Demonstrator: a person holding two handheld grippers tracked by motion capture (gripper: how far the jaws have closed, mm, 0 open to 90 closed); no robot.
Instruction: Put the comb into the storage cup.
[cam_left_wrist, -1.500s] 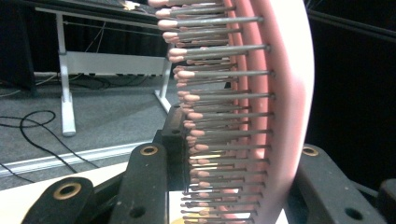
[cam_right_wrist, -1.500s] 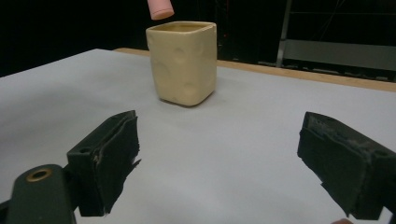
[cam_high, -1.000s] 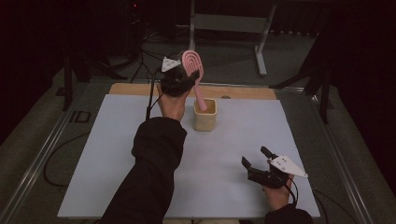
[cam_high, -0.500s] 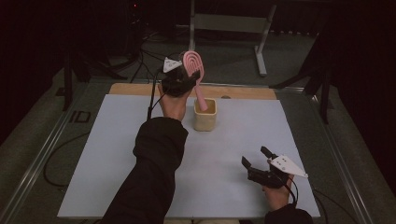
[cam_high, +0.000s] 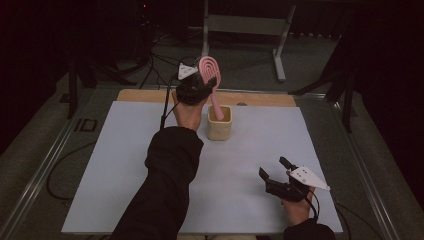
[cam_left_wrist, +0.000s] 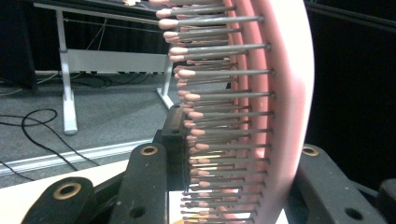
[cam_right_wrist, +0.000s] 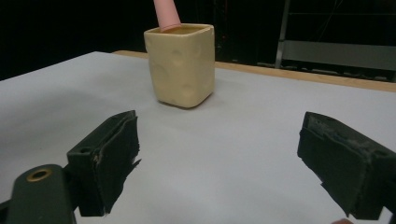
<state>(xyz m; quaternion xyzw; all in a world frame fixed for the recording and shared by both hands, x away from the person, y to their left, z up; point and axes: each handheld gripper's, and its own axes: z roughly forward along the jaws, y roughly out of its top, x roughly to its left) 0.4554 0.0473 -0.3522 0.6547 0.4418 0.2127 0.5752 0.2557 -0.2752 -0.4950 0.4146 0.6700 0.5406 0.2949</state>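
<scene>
The pink hairbrush (cam_high: 212, 80) is being held by its head in the clamped left gripper (cam_high: 196, 86), its long axis tilted, handle end dipping into the cream cup (cam_high: 219, 124) at the far middle of the white mat (cam_high: 110, 165). The right gripper (cam_high: 279, 175) is being kept at the near right, well apart from the cup, with its jaws spread and nothing between them.

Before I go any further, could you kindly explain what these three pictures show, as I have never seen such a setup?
A person sits at a table covered with a pale sheet and holds a hand-held two-jaw gripper in each hand. The high view looks down from above. The other two pictures come from cameras that ride on the grippers and look along their black jaws. The left gripper is shut on the head of a pink hairbrush, whose handle stands in a cream cup; its own view shows the bristles close up. The right gripper rests near the person with its jaws open and nothing between them, and faces the cup.
</scene>
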